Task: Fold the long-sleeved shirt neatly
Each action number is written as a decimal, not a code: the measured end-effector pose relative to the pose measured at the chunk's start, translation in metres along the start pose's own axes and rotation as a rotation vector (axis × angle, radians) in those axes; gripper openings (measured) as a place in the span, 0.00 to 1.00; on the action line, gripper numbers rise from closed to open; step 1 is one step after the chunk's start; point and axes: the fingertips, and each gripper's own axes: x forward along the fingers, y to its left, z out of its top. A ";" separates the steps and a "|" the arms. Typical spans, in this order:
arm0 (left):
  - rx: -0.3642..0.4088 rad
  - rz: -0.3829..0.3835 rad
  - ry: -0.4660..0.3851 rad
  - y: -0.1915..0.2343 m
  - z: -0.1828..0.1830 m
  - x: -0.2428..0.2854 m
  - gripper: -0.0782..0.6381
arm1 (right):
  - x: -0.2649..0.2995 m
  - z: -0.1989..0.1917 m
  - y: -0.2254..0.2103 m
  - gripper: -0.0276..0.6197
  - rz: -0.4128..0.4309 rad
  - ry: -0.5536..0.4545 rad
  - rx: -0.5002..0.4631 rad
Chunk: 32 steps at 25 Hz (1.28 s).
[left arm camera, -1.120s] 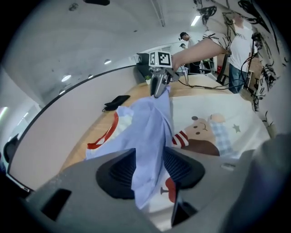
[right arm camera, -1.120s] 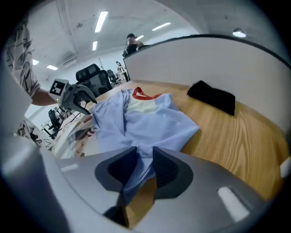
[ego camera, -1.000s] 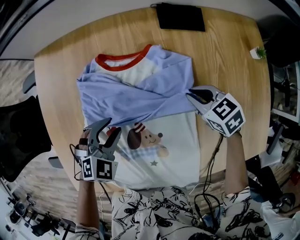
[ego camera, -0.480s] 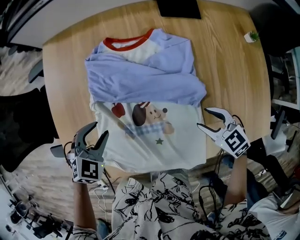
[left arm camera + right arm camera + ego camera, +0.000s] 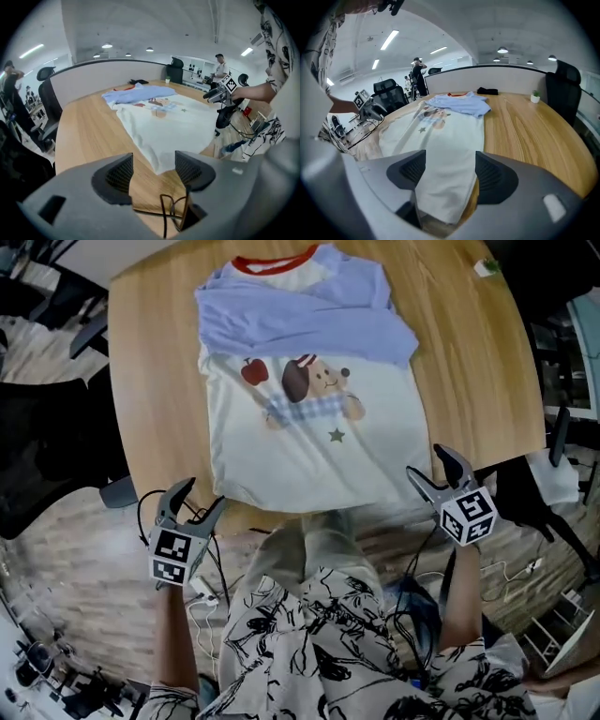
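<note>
The long-sleeved shirt (image 5: 309,446) lies flat on the wooden table (image 5: 150,381). It has a white body with a dog print, a red collar at the far end, and both blue sleeves (image 5: 309,329) folded across the chest. My left gripper (image 5: 199,497) hovers at the near left hem corner. Its jaws have just been opening, with the corner (image 5: 161,161) ahead of them and untouched. My right gripper (image 5: 427,463) is at the near right hem corner. Its jaws have also just been opening, and the hem (image 5: 443,187) lies loose between them with the pads apart from it.
A small potted plant (image 5: 486,268) stands at the table's far right and a black item (image 5: 487,91) lies at the far edge. Black office chairs (image 5: 47,456) stand to the left. Cables (image 5: 202,587) hang below the near edge. People stand in the background.
The right gripper has let go of the blue sleeve, which now rests across the chest. Both grippers have pulled back to the near hem corners and their jaws stand wider.
</note>
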 end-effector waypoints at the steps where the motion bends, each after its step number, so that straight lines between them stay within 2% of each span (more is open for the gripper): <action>1: 0.006 -0.010 0.004 -0.005 -0.008 0.003 0.51 | -0.004 -0.011 0.003 0.55 -0.020 0.008 0.013; 6: 0.143 -0.010 -0.001 -0.021 -0.012 0.029 0.45 | -0.014 -0.052 0.010 0.56 -0.101 0.014 0.083; 7: 0.155 -0.008 0.007 -0.023 -0.014 0.034 0.42 | -0.016 -0.058 0.010 0.56 -0.105 0.016 0.101; 10: 0.179 0.031 -0.013 -0.028 -0.017 0.034 0.17 | -0.019 -0.075 0.008 0.56 -0.123 0.037 0.143; 11: 0.183 0.043 -0.032 -0.029 -0.017 0.028 0.15 | -0.020 -0.078 0.006 0.55 -0.136 0.040 0.153; 13: 0.182 0.054 -0.066 -0.034 -0.016 0.015 0.15 | -0.025 -0.082 0.002 0.46 -0.160 0.026 0.189; 15: 0.183 0.062 -0.080 -0.038 -0.022 0.003 0.15 | -0.029 -0.083 -0.002 0.42 -0.180 0.011 0.224; 16: 0.186 0.070 -0.091 -0.040 -0.027 -0.002 0.15 | -0.029 -0.084 -0.004 0.35 -0.192 0.013 0.228; 17: 0.187 0.079 -0.106 -0.041 -0.030 -0.007 0.15 | -0.029 -0.084 -0.005 0.21 -0.197 0.019 0.230; 18: 0.183 0.089 -0.124 -0.041 -0.033 -0.013 0.15 | -0.029 -0.084 -0.005 0.12 -0.191 0.024 0.235; 19: 0.176 0.098 -0.143 -0.042 -0.035 -0.019 0.15 | -0.028 -0.085 -0.003 0.10 -0.181 0.028 0.241; 23: 0.195 0.111 -0.201 -0.058 -0.046 -0.037 0.15 | -0.036 -0.084 0.000 0.09 -0.169 0.034 0.228; 32: 0.206 0.086 -0.234 -0.089 -0.055 -0.058 0.14 | -0.069 -0.082 0.001 0.09 -0.179 0.060 0.192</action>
